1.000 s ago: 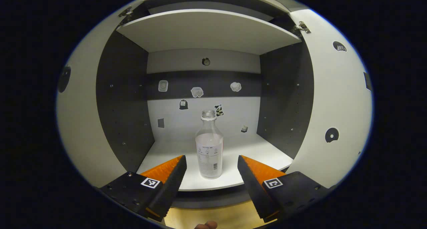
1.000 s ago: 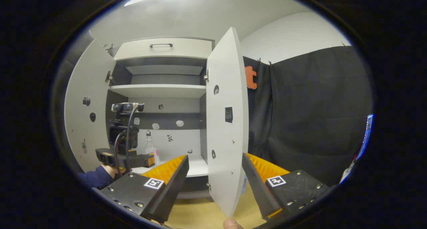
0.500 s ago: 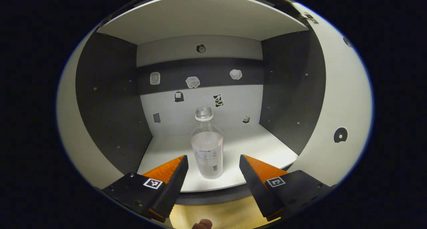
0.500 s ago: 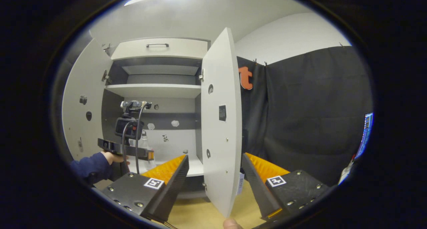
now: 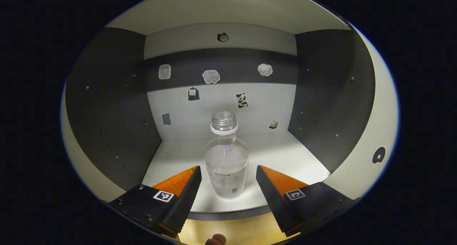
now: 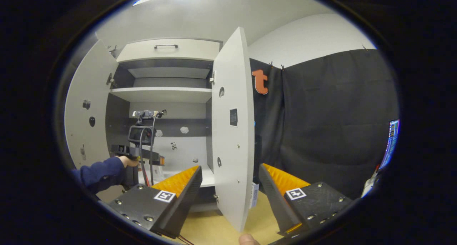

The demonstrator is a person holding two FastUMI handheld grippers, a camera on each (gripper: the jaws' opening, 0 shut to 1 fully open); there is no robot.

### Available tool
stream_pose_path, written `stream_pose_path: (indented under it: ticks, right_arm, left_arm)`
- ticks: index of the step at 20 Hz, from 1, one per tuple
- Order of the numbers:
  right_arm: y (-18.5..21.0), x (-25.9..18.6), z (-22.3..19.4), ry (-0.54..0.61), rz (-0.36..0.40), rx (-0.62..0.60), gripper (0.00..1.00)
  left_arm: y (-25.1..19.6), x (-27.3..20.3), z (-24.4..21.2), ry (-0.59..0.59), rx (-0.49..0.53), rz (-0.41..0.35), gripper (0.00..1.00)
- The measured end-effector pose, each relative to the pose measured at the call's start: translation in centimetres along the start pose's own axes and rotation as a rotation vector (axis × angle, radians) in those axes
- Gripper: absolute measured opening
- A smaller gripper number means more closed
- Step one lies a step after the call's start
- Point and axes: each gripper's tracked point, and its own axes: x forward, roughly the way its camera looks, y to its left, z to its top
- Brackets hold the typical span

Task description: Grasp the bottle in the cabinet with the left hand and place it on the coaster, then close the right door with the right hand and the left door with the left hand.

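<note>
Your left gripper (image 5: 228, 182) advanced into the cabinet (image 5: 110, 105), serrated orange fingers (image 5: 178, 180) spread, flanking the clear, uncapped plastic bottle (image 5: 226, 159), untouched.

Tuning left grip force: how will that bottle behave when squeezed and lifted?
The bottle looks clear, thin-walled and empty, so probably light and may flex. It has no cap, so any residue could spill if tilted. Tall and narrow, it could tip if one finger touches first.

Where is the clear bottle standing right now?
In the left gripper view, the clear bottle stands upright near the front edge of the cabinet's lower shelf, centred just beyond the open left hand-held gripper.
</note>
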Motion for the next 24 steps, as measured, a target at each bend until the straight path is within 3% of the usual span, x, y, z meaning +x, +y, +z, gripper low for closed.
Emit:
stream_pose_path:
  ticks: [16,17,18,24]
  right_arm:
    - [-0.7,0.9,-2.0,0.041,-0.025,0.001,0.96]
    - [-0.8,0.9,-2.4,0.049,-0.030,0.002,0.93]
    - [-1.0,0.8,-2.7,0.060,-0.034,0.009,0.96]
    - [-2.1,0.3,-3.1,0.070,-0.052,0.044,0.93]
  left_arm:
    - [0.5,5.2,-0.9,0.096,-0.024,0.043,0.96]
    - [0.7,5.3,-0.9,0.103,-0.024,0.045,0.95]
    - [0.5,5.2,-0.6,0.094,-0.016,0.043,0.81]
    - [0.2,4.9,-0.9,0.106,-0.023,0.027,0.76]
